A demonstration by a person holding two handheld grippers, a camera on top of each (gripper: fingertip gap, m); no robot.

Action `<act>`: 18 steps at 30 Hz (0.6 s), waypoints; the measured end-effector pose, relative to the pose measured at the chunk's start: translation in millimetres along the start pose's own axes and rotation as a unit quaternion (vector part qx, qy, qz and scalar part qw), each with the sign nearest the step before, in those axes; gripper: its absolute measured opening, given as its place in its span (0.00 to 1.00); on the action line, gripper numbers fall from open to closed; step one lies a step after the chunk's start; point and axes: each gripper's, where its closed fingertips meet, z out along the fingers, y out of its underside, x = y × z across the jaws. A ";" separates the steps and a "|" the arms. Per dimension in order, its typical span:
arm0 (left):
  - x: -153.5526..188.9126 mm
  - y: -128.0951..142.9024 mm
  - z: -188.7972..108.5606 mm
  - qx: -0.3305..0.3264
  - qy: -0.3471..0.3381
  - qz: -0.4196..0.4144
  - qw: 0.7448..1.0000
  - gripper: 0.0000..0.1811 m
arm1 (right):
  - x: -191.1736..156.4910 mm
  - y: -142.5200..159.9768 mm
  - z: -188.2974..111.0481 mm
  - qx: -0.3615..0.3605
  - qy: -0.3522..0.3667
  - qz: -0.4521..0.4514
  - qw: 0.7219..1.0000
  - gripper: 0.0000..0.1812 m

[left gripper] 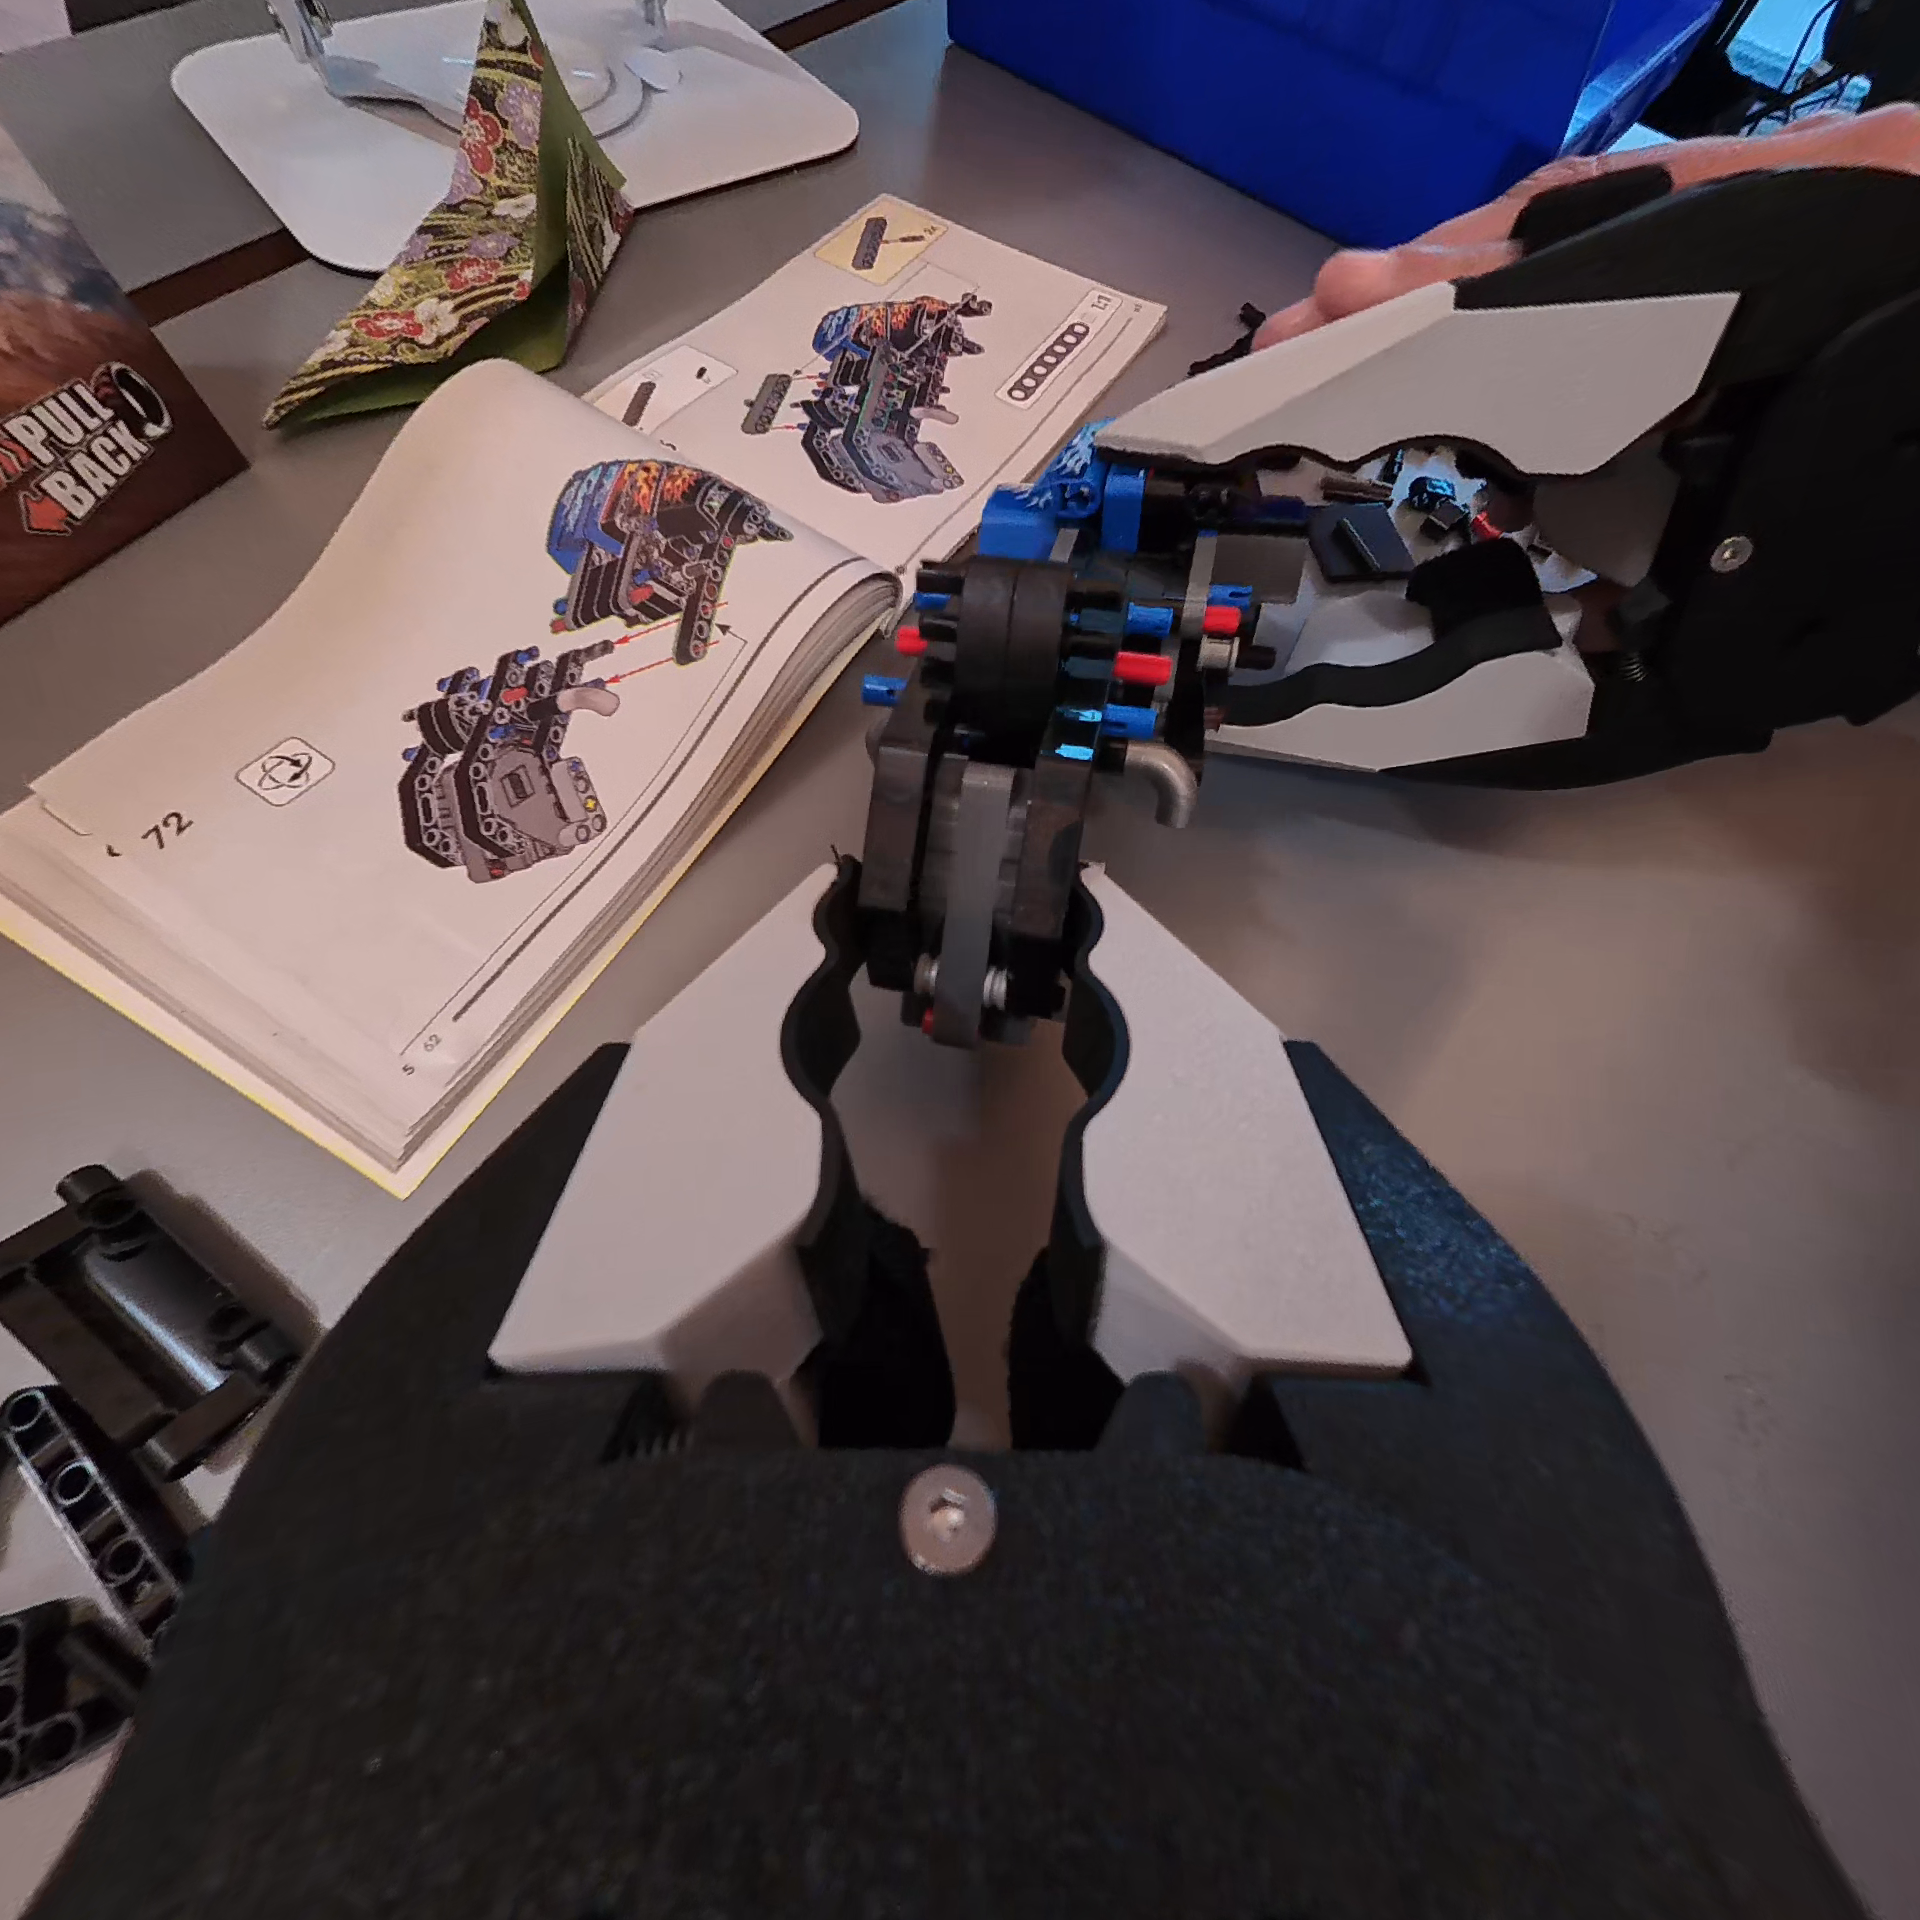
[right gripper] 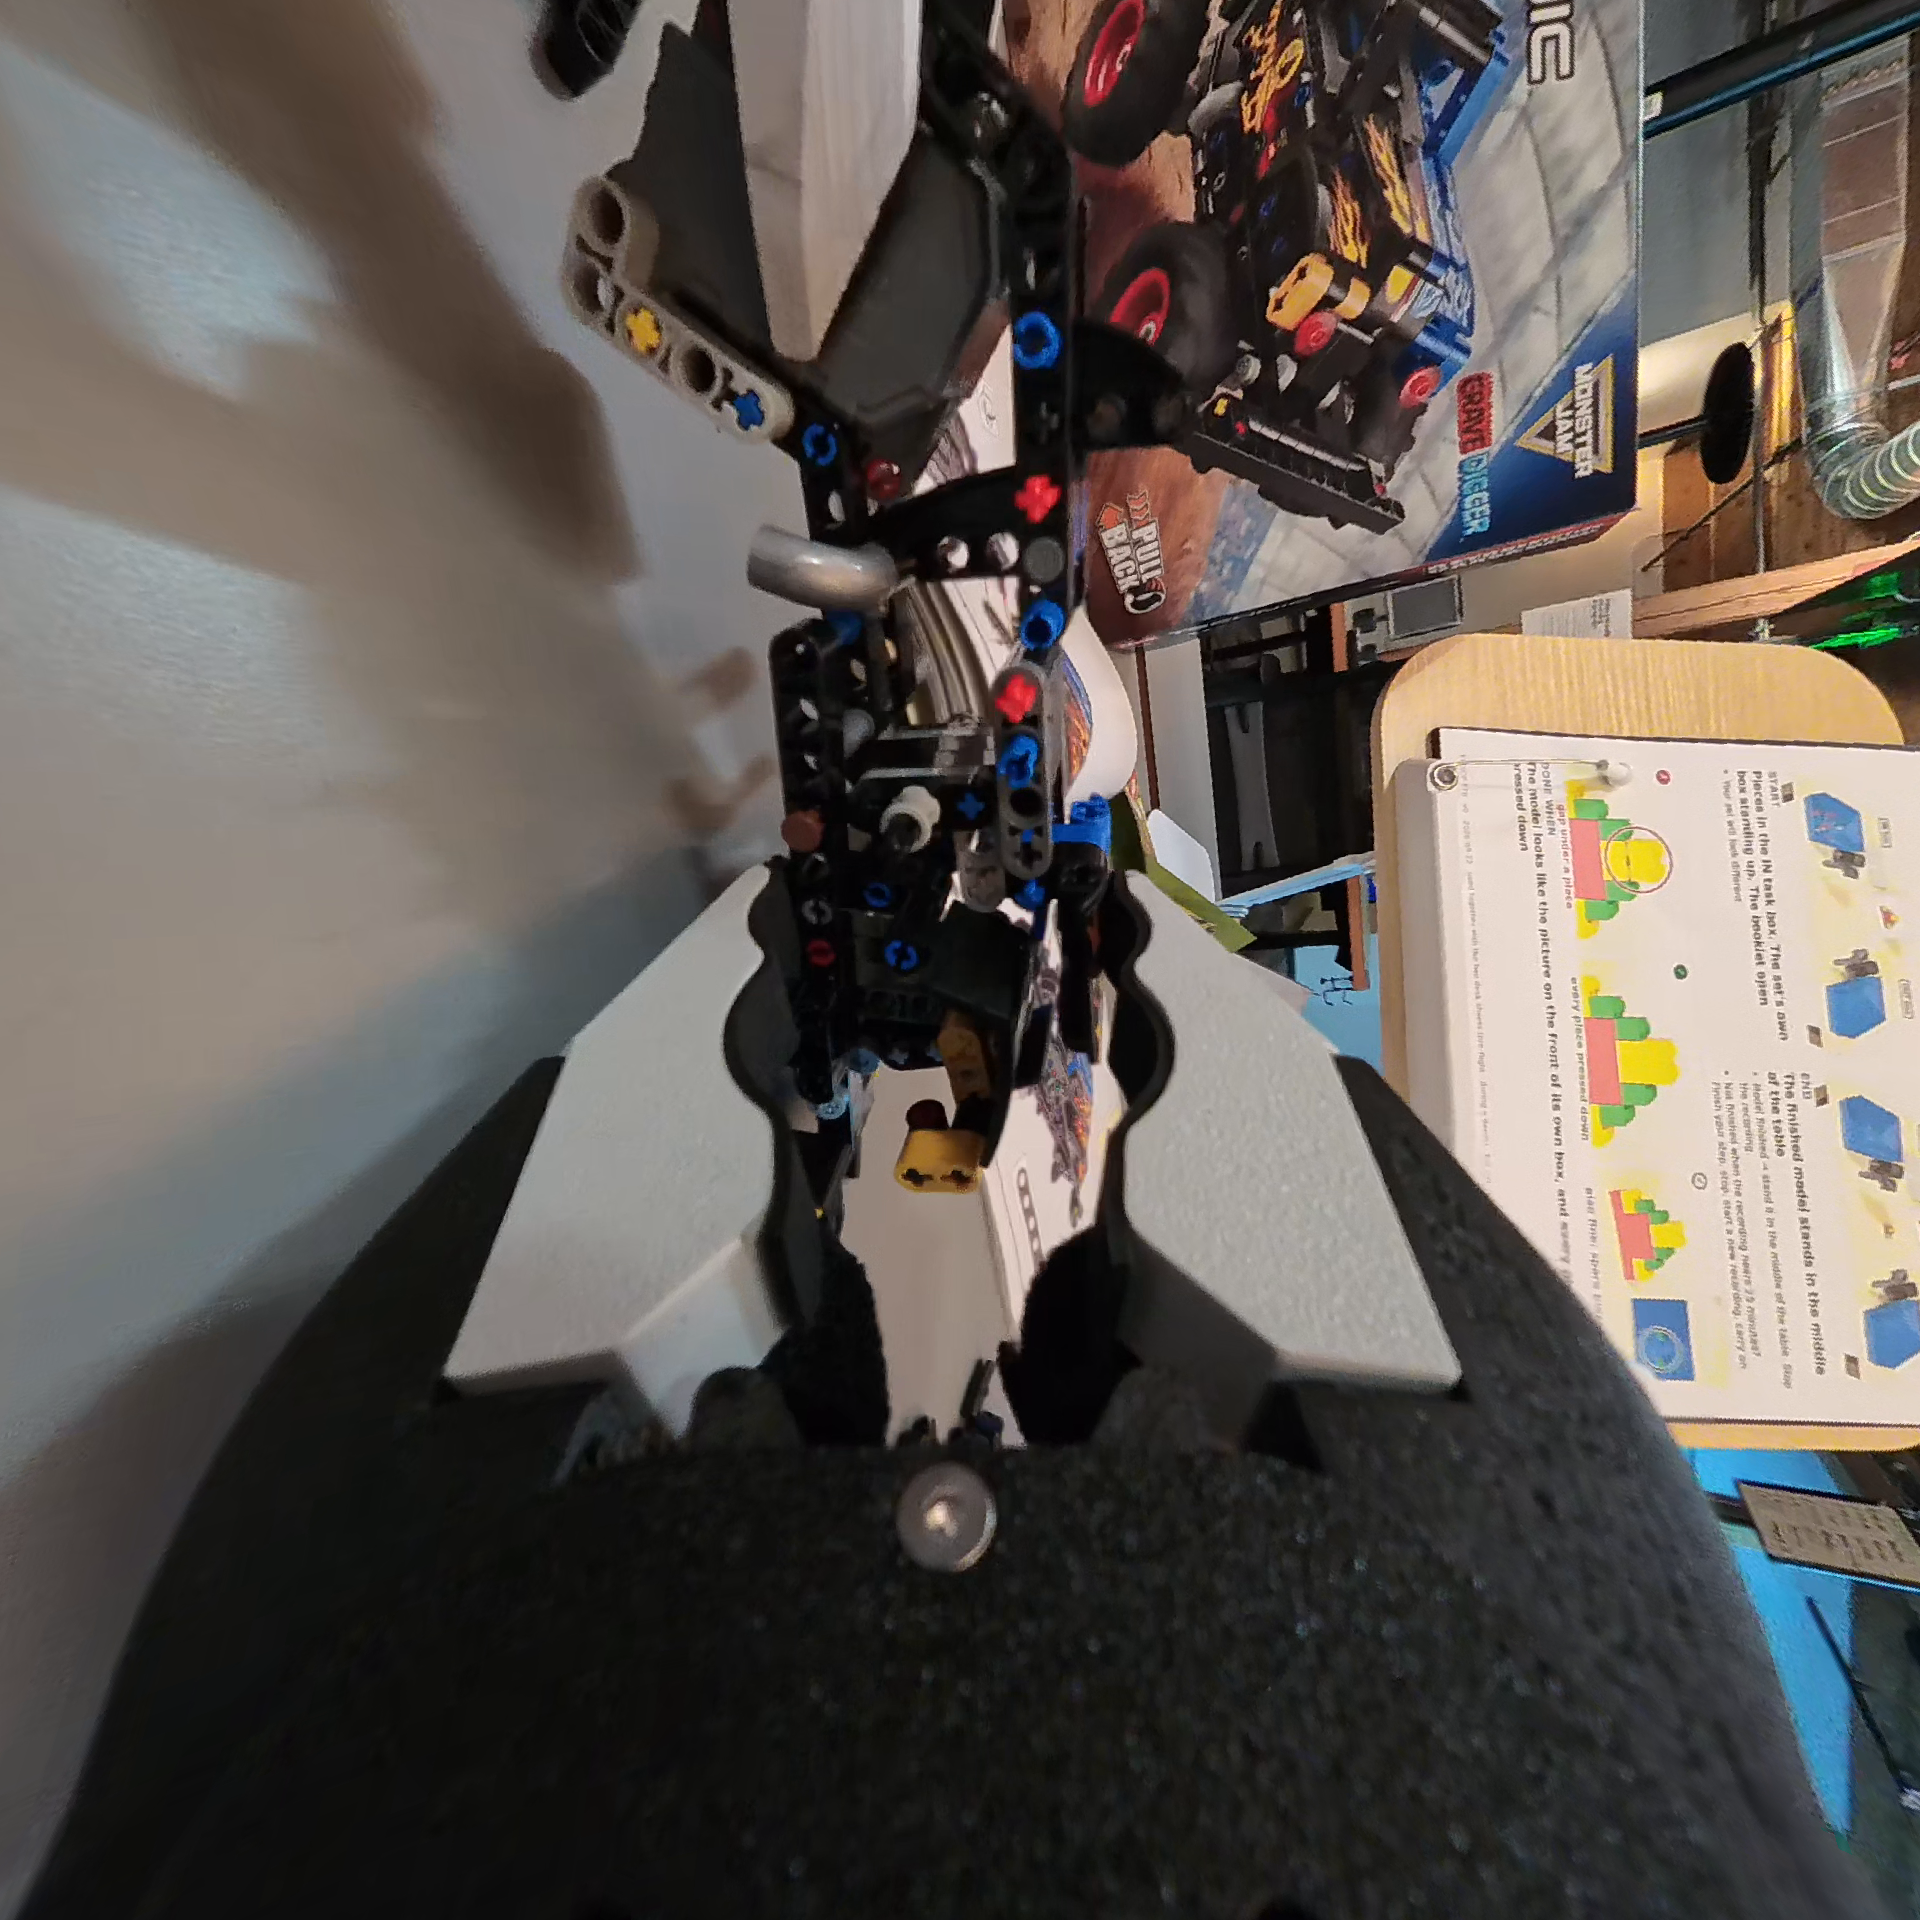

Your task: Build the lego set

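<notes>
Evidently both tools shared the load: the left hand-held gripper [left gripper: 966,914] pinched the grey-and-black end of the lego model [left gripper: 1023,707], while the right hand-held gripper [left gripper: 1174,582] clamped its blue end, keeping it raised above the surface [left gripper: 1455,935], probably to steady it for adding a part. Beside it lay the open instruction booklet [left gripper: 436,748]; printed lettering marked the set's box [right gripper: 1403,312].

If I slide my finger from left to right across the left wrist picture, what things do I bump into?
Black lego beams → open instruction booklet → half-built lego model, held by the left gripper → right gripper, gripping the model's far end.
</notes>
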 end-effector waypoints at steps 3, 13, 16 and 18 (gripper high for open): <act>2.5 1.5 0.6 -0.005 0.012 -0.004 1.000 0.19 | -3.2 -1.3 -1.1 0.007 -0.018 0.013 1.000 0.35; 6.2 9.9 7.0 -0.021 0.024 0.014 0.999 0.19 | -23.2 -19.9 -14.9 0.063 -0.088 0.038 0.993 0.36; 9.9 8.7 8.5 -0.014 0.037 0.028 0.999 0.19 | -20.1 -14.9 -14.2 0.061 -0.092 0.039 0.993 0.35; 9.9 8.8 7.7 -0.013 0.041 0.040 0.998 0.19 | -21.0 -18.0 -19.3 0.077 -0.118 0.055 0.989 0.36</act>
